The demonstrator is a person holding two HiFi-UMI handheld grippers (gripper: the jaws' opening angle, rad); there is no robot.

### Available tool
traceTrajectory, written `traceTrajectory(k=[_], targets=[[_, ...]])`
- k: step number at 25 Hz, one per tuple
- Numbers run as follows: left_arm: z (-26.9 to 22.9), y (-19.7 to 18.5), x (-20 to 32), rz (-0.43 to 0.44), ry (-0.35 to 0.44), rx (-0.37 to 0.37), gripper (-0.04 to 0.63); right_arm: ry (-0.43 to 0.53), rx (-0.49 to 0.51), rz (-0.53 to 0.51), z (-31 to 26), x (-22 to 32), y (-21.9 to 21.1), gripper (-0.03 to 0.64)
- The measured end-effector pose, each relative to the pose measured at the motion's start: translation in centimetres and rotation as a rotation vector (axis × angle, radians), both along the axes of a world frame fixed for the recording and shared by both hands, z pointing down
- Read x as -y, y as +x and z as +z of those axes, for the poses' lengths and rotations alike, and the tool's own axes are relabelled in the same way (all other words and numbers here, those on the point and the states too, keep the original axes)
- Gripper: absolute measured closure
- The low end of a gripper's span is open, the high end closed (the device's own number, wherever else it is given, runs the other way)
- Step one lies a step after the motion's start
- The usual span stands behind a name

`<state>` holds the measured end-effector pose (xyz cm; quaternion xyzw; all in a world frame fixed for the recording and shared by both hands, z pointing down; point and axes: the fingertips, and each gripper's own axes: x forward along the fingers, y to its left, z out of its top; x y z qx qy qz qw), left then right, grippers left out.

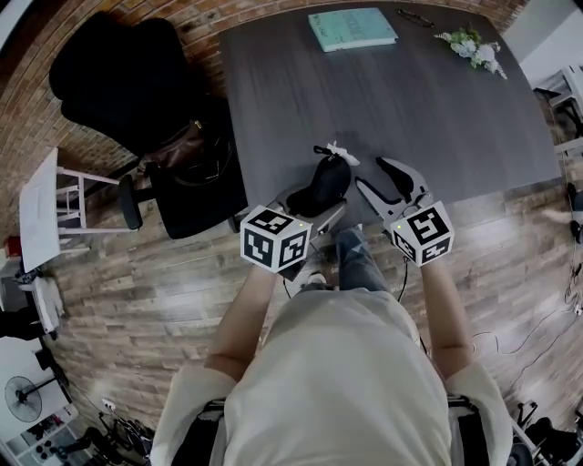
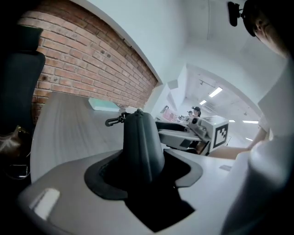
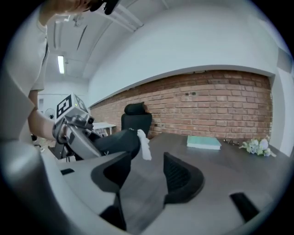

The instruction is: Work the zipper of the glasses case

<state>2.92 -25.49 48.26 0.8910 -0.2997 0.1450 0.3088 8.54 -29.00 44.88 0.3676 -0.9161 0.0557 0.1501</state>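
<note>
My left claw (image 1: 319, 207) clamps the light, semi-stiff glasses case (image 1: 326, 182) mid-body over the table's (image 1: 410, 100) near edge, while my right claw (image 1: 370, 173), open and empty just right of it, should pinch the small far-end white tab (image 1: 335, 148).

- The setting looks like an office or studio workroom: a broad dark grey desk (image 1: 392, 118) stands against an exposed brick wall (image 3: 220, 101).
- A black high-backed office chair (image 1: 127, 73) sits at the desk's end, on a wood-plank floor (image 1: 164, 300).
- A teal book (image 1: 352, 28) and a small spray of flowers (image 1: 474, 45) lie on the desk's far side.
- A white side table (image 1: 46, 214), a standing fan (image 1: 23, 399) and loose cables (image 1: 537, 328) line the room's edges.
- Strip lights (image 2: 215, 92) run along a white ceiling.
</note>
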Motion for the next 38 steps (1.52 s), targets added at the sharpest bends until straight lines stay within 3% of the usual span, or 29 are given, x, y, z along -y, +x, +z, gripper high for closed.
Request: traceTrajectory(k=[9, 15, 17, 29, 33, 38], targets=[[-4.3, -2.9, -8.9, 0.046, 0.04, -0.024, 0.333, 0.214, -0.24, -0.146, -2.9, -6.3, -5.0, 0.433], [-5.0, -4.3, -13.2, 0.077, 0.061, -0.013, 0.333, 0.321, -0.287, -0.205, -5.2, -9.4, -7.6, 0.543], [-5.2, -4.6, -14.3, 0.078, 0.072, -0.012, 0.334, 0.337, -0.292, -0.221, -5.8, -10.7, -8.3, 0.604], [-5.9, -6.1, -17.5, 0.03, 0.128, -0.019, 0.339, 0.391, -0.392, -0.15, -8.2, -13.5, -7.6, 0.612], [-6.3, -5.9, -18.0, 0.011, 0.143, -0.056, 0.342, 0.425, -0.455, -0.164, -9.5, -13.5, -7.2, 0.612], [-8.1, -6.6, -17.7, -0.039, 0.19, -0.109, 0.344, 0.395, -0.479, -0.16, -8.8, -13.9, -6.3, 0.612]])
